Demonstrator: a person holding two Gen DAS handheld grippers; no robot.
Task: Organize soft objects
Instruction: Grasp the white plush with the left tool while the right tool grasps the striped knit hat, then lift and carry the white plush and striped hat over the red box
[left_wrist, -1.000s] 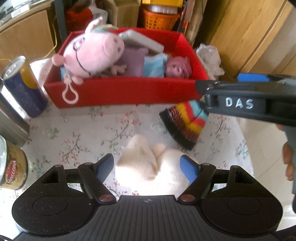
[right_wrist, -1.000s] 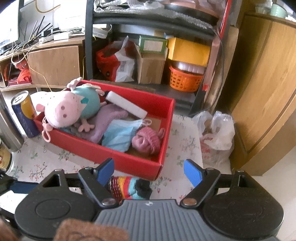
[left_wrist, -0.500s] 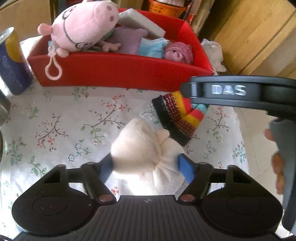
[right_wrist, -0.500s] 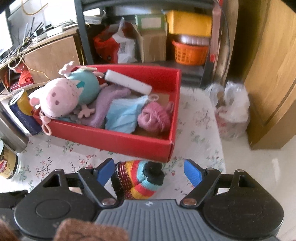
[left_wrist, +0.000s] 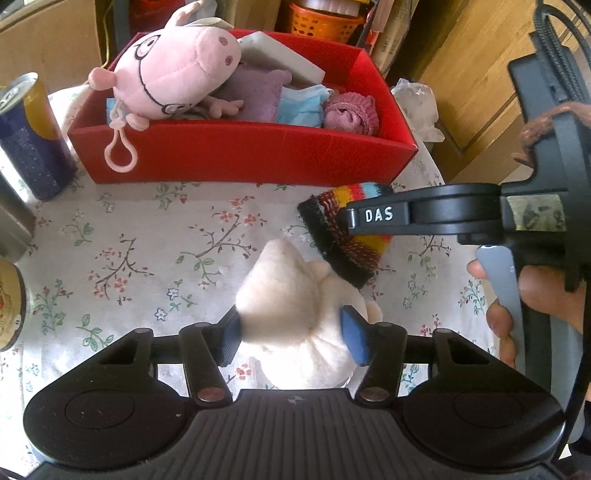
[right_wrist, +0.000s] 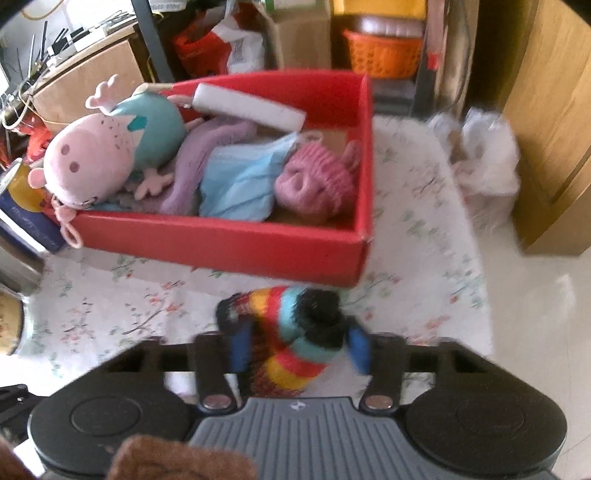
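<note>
While closing in from both sides: two grippers, two catches. Left gripper (left_wrist: 293, 339), jaws just narrowing, blue pads pressed into one cream plush (left_wrist: 291, 306) on the floral cloth (left_wrist: 140, 258). Right gripper (right_wrist: 299, 349), jaws just snapped inward, clamped on one striped hat (right_wrist: 291, 339), black pompom up top.

Counting the red box (left_wrist: 240, 151) at 12 o'clock: one pink pig (left_wrist: 173, 77), one purple cloth (left_wrist: 255, 94), one blue cloth (left_wrist: 301, 109), one pink knit hat (left_wrist: 351, 114), one white block (left_wrist: 280, 62). Five inside, two still out on the cloth.

Two cans at 9 o'clock in the left view: one blue-and-gold (left_wrist: 29, 136), one at the edge (left_wrist: 9, 302), mostly cut off.

Left view only: right gripper's arm marked DAS (left_wrist: 380, 214) crossing the striped hat at 3 o'clock, hand (left_wrist: 539, 295) on the trigger, plush in full. Right view only: pig's teal body (right_wrist: 155, 129), white bag (right_wrist: 484, 158) at 2 o'clock, orange basket (right_wrist: 382, 51) at 12, hat's pompom; blurred throughout, plush not seen.
</note>
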